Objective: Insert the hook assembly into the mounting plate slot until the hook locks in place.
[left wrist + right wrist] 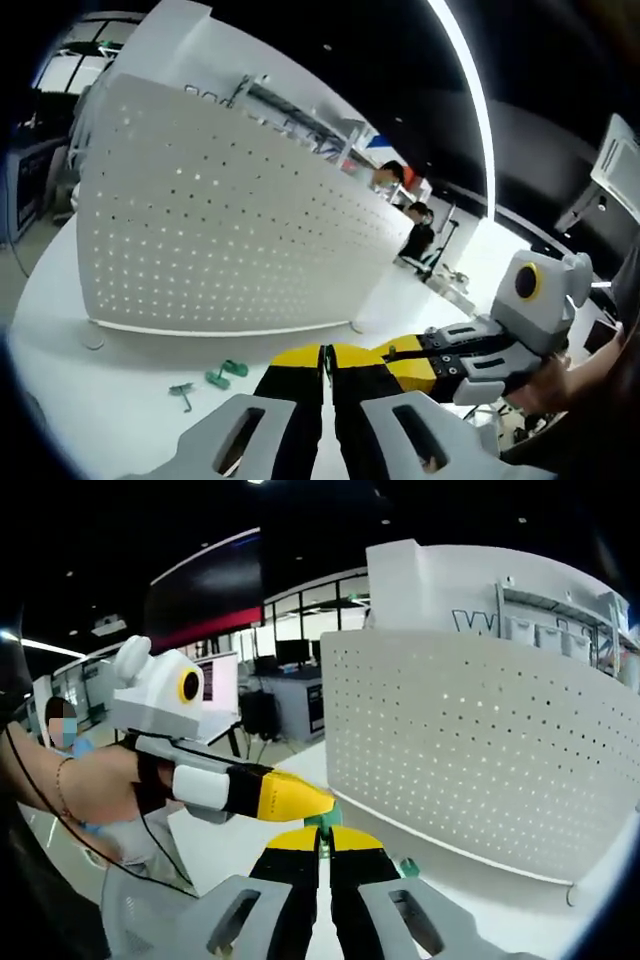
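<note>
White perforated pegboard [230, 230] upright on table [60, 330]; green plastic hooks [227, 373] lying in front. Left gripper [326, 352] and right gripper [325, 832] jaws pressed together, empty.

Partial dark lettering on white wall [470, 620] behind pegboard; unreadable.

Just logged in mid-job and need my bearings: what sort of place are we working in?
Probably an open-plan office or lab: a white table carries an upright perforated pegboard, with desks and monitors under a dark ceiling's light strips.
</note>
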{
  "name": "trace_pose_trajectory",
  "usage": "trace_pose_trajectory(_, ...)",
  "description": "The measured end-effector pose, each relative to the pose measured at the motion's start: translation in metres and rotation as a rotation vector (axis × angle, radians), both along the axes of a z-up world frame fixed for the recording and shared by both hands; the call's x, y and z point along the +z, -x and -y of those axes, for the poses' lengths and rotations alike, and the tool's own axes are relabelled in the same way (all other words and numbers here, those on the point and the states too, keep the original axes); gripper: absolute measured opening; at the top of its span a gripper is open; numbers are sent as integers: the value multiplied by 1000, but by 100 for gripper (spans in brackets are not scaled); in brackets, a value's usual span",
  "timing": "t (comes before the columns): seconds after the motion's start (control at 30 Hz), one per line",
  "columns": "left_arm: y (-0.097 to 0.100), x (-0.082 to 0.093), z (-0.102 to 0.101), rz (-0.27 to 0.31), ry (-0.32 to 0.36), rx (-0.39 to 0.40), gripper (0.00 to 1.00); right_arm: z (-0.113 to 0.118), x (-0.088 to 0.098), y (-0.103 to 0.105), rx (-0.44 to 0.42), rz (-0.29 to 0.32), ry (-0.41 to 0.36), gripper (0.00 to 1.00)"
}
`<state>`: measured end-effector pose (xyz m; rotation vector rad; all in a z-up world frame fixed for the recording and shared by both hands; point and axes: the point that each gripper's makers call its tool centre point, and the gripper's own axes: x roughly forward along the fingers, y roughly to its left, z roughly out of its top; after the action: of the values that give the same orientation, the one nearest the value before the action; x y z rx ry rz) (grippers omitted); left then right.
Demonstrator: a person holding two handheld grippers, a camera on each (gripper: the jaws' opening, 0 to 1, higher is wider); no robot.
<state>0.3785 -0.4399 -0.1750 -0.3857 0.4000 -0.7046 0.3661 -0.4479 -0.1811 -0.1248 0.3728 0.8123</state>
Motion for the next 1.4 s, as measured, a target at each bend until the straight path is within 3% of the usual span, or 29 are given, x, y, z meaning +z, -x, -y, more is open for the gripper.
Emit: trace_pose_trajectory(1.4, -3, -1, -4, -18, 28, 12, 1, -3, 0, -1, 29, -4, 12, 4)
